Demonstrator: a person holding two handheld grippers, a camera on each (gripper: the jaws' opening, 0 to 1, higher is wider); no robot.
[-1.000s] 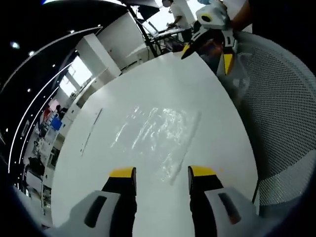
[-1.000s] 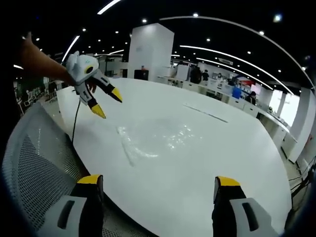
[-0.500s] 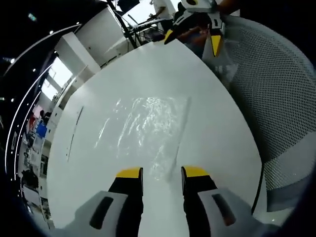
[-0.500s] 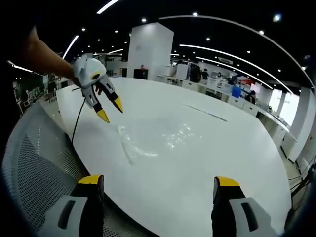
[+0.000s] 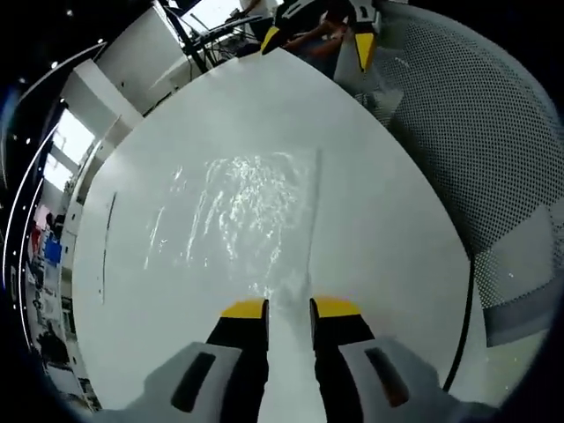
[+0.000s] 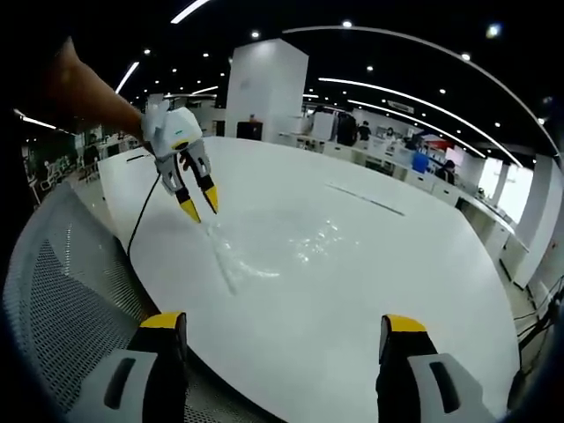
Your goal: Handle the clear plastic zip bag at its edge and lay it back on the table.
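Observation:
The clear zip bag (image 5: 233,211) lies flat and crinkled on the white table (image 5: 397,238). Its zip edge runs toward my left gripper (image 5: 289,308), whose yellow-tipped jaws stand close together on either side of the bag's near corner, a narrow gap still between them. In the right gripper view the left gripper (image 6: 201,210) points down at the bag (image 6: 273,251) at its left corner, held by a person's arm. My right gripper (image 6: 284,323) is wide open over the table's near rim, apart from the bag. It also shows far off as the right gripper (image 5: 315,42).
A grey mesh chair back (image 5: 502,176) stands against the table's edge, seen too as the chair back (image 6: 62,308). A black cable (image 6: 139,220) hangs from the left gripper. A thin dark line (image 6: 366,203) crosses the table beyond the bag. Desks and people fill the room behind.
My left gripper has come down to the bag's near corner and its jaws have narrowed steadily. The right gripper has stayed still and wide open.

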